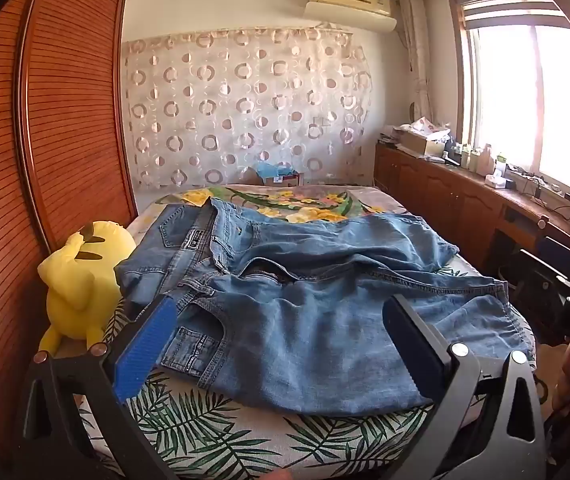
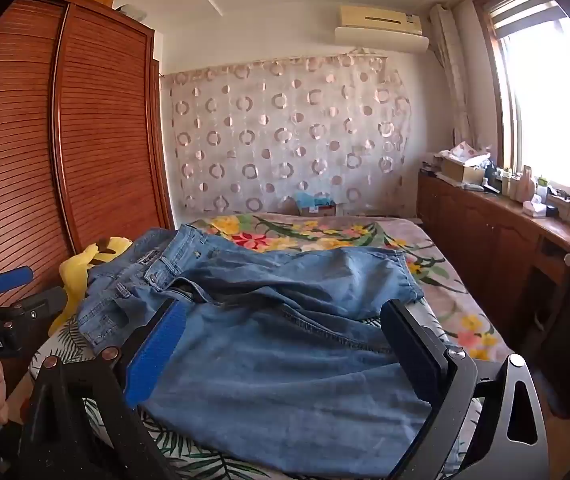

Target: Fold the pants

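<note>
Jeans (image 1: pixel 305 304) lie spread and rumpled across the bed (image 1: pixel 213 420), waistband toward the yellow plush toy (image 1: pixel 81 280), legs running off to the right, fly open. No tidy fold shows yet, so by my read nearly everything is left. Left claw (image 1: pixel 277 340) hovers spread wide, pinching nothing; right claw (image 2: pixel 285 344) likewise spread over the legs, empty.

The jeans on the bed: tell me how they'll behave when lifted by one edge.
The jeans lie rumpled with soft creases, so they will probably sag and drape rather than hold shape. The denim looks thick, with a waistband and belt, so that end is likely heavier and may swing down. The woven surface seems unlikely to slip from the ribbed blue pads.
</note>
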Demonstrator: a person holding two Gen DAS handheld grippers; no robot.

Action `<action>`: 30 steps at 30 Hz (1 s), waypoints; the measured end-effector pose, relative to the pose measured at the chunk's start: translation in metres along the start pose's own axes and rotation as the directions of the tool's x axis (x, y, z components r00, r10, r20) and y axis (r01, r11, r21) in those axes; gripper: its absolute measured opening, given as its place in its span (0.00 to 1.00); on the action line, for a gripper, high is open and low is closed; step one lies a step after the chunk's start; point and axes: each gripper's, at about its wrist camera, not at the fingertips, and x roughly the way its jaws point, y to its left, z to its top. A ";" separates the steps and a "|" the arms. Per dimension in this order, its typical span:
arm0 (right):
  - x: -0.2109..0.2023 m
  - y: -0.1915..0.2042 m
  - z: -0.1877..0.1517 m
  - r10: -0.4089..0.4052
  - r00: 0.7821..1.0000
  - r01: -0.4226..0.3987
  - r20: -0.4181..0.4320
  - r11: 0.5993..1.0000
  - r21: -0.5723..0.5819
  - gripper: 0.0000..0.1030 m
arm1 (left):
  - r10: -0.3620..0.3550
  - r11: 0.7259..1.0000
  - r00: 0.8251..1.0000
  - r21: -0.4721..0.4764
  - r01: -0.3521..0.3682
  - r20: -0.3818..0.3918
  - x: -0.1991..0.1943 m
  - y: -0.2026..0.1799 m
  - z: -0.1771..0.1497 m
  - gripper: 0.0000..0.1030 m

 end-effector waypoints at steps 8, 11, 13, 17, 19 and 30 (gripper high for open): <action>0.001 -0.001 0.000 0.003 1.000 -0.003 -0.007 1.000 0.005 0.95 | -0.001 1.000 1.000 0.001 0.001 -0.001 0.000 0.000 0.000 1.00; -0.002 0.000 0.002 0.005 1.000 -0.005 -0.005 1.000 0.001 0.95 | -0.001 1.000 1.000 0.002 0.001 0.000 0.001 0.000 0.000 1.00; -0.002 -0.002 0.003 0.005 1.000 -0.005 -0.007 1.000 0.003 0.95 | -0.001 1.000 1.000 0.004 0.001 0.002 0.000 -0.001 0.000 1.00; -0.004 -0.001 0.001 0.005 1.000 -0.005 -0.004 1.000 -0.003 0.95 | 0.002 1.000 1.000 0.005 -0.002 0.002 0.001 -0.001 0.000 1.00; -0.004 0.000 0.001 0.004 1.000 -0.004 -0.005 1.000 -0.003 0.95 | 0.001 1.000 1.000 0.005 -0.001 0.004 0.001 -0.001 0.000 1.00; -0.003 0.003 0.000 0.006 1.000 -0.006 -0.002 1.000 -0.004 0.95 | 0.001 1.000 1.000 0.007 -0.002 0.008 0.001 -0.002 0.000 1.00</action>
